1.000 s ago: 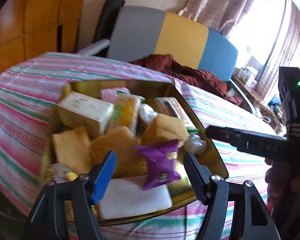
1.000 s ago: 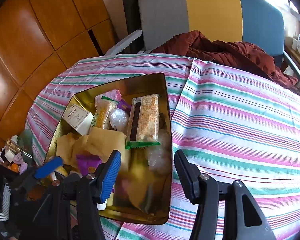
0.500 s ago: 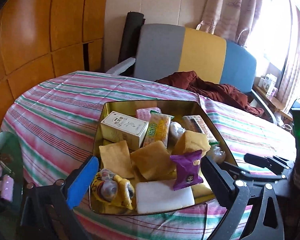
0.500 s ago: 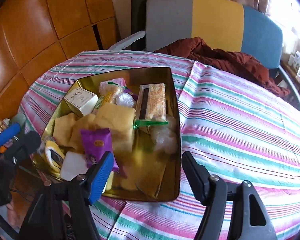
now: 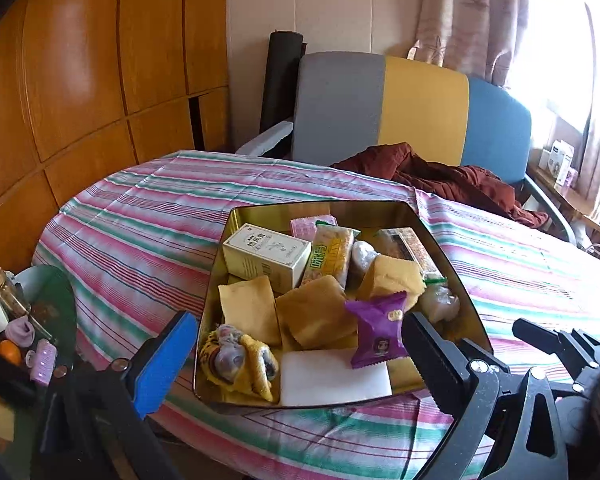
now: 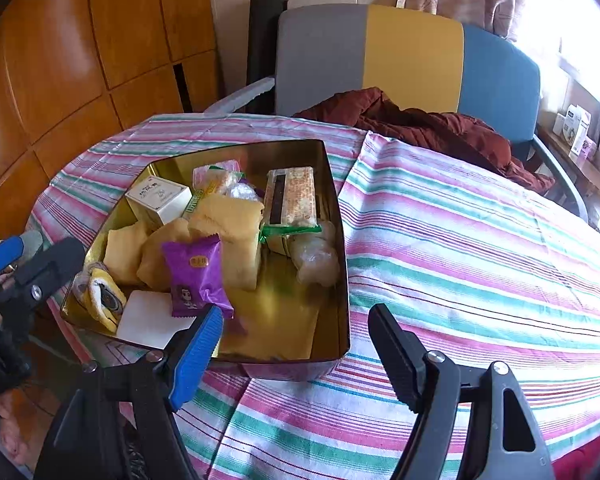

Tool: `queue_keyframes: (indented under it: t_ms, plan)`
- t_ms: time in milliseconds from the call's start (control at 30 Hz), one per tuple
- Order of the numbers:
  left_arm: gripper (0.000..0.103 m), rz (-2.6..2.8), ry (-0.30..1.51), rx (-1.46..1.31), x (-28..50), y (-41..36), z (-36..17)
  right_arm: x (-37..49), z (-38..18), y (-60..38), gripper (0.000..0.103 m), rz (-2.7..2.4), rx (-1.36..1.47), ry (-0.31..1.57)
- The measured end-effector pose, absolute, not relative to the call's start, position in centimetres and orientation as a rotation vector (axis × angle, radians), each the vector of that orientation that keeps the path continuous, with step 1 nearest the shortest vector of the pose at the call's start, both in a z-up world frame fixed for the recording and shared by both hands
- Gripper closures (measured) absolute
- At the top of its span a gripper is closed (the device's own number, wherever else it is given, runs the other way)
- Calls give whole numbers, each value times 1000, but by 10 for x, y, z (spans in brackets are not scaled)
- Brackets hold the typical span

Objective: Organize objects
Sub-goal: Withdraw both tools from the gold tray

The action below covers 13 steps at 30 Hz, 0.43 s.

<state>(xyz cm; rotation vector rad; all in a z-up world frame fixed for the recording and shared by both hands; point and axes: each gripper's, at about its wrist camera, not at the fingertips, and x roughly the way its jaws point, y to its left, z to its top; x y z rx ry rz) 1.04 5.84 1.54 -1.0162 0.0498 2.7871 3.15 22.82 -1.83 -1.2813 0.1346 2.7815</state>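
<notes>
A gold tin tray (image 5: 211,300) on the striped table holds several snacks. A purple packet (image 5: 378,334) lies on top of yellow packets (image 5: 320,316), near a white box (image 5: 266,258), a flat white pad (image 5: 332,380) and a wrapped bar (image 6: 294,198). My left gripper (image 5: 296,322) hangs wide open, above and short of the tray's near edge, holding nothing. My right gripper (image 6: 295,312) hovers at the tray's (image 6: 338,280) near right corner. Its jaws are opening, with nothing between them. The purple packet (image 6: 196,276) rests just beyond its blue pad.
A grey, yellow and blue chair (image 5: 412,112) with a maroon cloth (image 5: 440,176) stands behind the table. A low side table (image 5: 20,320) with small items sits at the left. The striped tablecloth (image 6: 460,240) spreads to the right of the tray. Wood panels line the left wall.
My left gripper spread its jaws wide and drew back and up from the purple packet, which stays on the pile. The right gripper also pulled back, and its jaws widened.
</notes>
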Motion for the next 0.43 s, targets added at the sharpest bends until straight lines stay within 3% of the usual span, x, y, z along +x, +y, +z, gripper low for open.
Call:
queue_keyframes:
  t_ms: [433]
  plan:
    - [0, 2780, -23, -1021, 14, 54, 12, 33, -18, 224, 26, 2780, -1277, 117]
